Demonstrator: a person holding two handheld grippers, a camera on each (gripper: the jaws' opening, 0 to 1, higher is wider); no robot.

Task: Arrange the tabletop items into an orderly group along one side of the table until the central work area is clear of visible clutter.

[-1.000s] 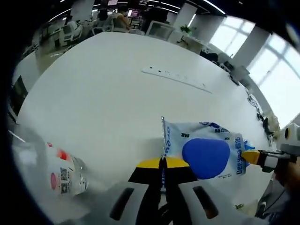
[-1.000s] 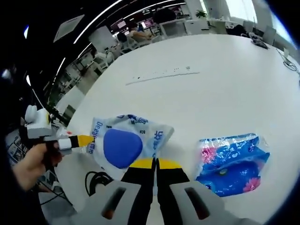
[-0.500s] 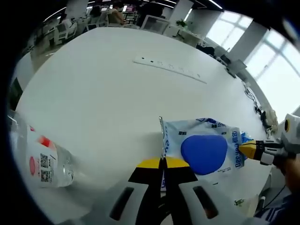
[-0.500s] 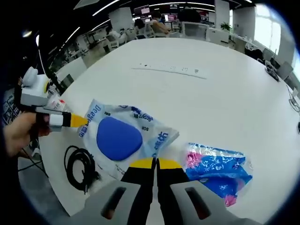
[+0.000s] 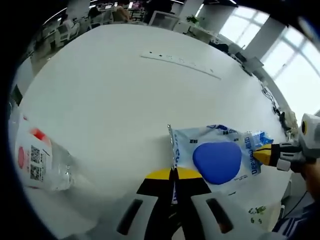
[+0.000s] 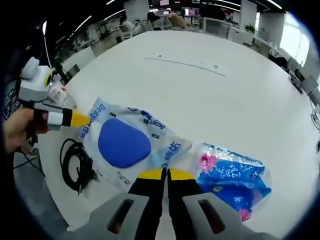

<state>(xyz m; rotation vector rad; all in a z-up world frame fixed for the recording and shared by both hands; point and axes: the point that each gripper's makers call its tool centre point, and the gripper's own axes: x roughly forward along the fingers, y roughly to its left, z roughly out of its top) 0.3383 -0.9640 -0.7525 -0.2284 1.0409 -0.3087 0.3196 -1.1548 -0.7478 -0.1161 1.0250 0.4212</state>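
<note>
You are pinching the clear plastic packet with the blue oval pad inside (image 5: 217, 160) from both ends above the white round table (image 5: 110, 95). Your left gripper (image 5: 173, 174) is clamping one edge with its jaws closed; your right gripper (image 6: 166, 174) is closed on the opposite edge. In the right gripper view, the blue and pink floral plastic pack (image 6: 234, 172) is lying just beside the packet, and a coiled black cable (image 6: 77, 165) is resting near the table edge. A clear plastic bottle with a red label (image 5: 37, 162) is lying well apart.
</note>
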